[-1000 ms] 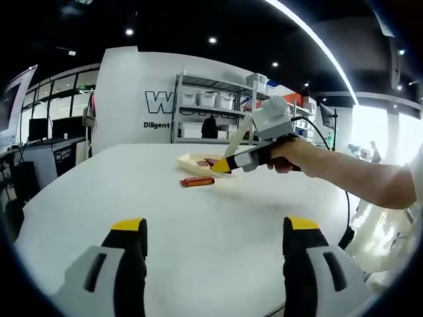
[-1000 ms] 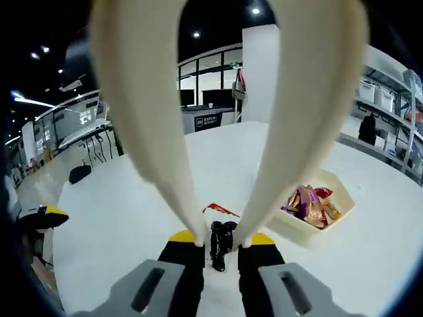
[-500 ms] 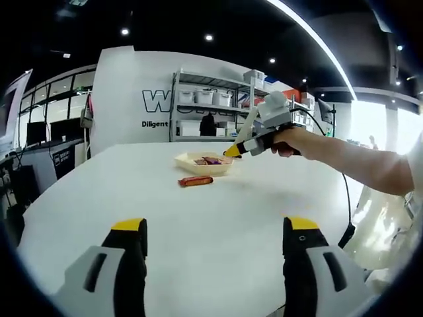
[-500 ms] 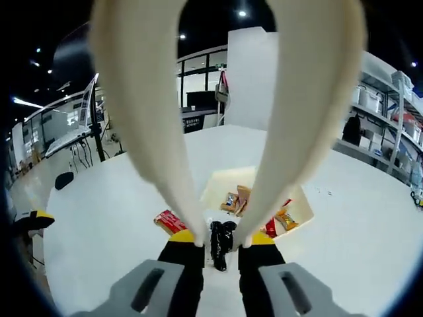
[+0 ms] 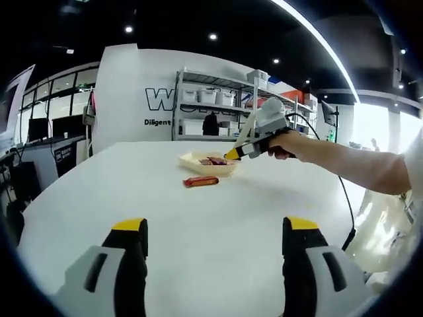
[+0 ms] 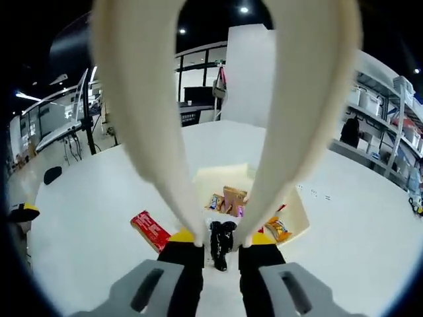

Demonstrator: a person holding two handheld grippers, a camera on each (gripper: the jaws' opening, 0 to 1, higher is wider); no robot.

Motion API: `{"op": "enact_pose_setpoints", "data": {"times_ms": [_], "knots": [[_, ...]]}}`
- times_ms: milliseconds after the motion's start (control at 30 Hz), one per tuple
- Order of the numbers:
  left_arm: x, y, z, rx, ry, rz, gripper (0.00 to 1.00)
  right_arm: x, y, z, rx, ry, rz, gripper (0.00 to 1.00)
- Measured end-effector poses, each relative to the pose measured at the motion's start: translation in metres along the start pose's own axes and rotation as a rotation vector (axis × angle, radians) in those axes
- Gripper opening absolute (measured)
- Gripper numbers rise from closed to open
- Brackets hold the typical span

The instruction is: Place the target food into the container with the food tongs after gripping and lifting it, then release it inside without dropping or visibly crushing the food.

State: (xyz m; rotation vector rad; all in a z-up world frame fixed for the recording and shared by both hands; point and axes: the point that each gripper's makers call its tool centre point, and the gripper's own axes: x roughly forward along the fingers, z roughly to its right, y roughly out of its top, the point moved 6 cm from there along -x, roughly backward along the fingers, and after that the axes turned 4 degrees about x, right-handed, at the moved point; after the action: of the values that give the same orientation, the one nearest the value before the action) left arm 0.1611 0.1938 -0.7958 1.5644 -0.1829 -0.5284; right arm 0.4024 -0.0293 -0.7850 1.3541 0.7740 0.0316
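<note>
reading "diligent" on the far white wall (image 5: 132,99) behind shelving (image 5: 211,109).

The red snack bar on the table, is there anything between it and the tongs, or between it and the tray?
Nothing visible blocks either path. The red snack bar lies alone on the white table, just beside the tray. The tongs, held in the right gripper, hang above the tray, off to the bar's side.

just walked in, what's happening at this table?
A person works two handheld grippers at a white table. The right gripper holds cream food tongs above a cream container with wrapped snacks inside. The tongs look empty. One red snack bar lies on the table beside the container. The left gripper is near the table edge, jaws wide apart, holding nothing.
</note>
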Motion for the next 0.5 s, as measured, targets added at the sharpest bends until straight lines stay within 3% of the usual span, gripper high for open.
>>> {"op": "enact_pose_setpoints", "data": {"times_ms": [200,500], "knots": [[0.001,-0.002,-0.004,-0.017,-0.002,-0.003,0.82,0.016,-0.009,0.013,-0.008,-0.025,-0.028,0.13],[0.005,-0.002,-0.007,-0.027,0.008,-0.001,0.81,0.03,-0.002,0.025,-0.006,-0.043,-0.031,0.14]]}}
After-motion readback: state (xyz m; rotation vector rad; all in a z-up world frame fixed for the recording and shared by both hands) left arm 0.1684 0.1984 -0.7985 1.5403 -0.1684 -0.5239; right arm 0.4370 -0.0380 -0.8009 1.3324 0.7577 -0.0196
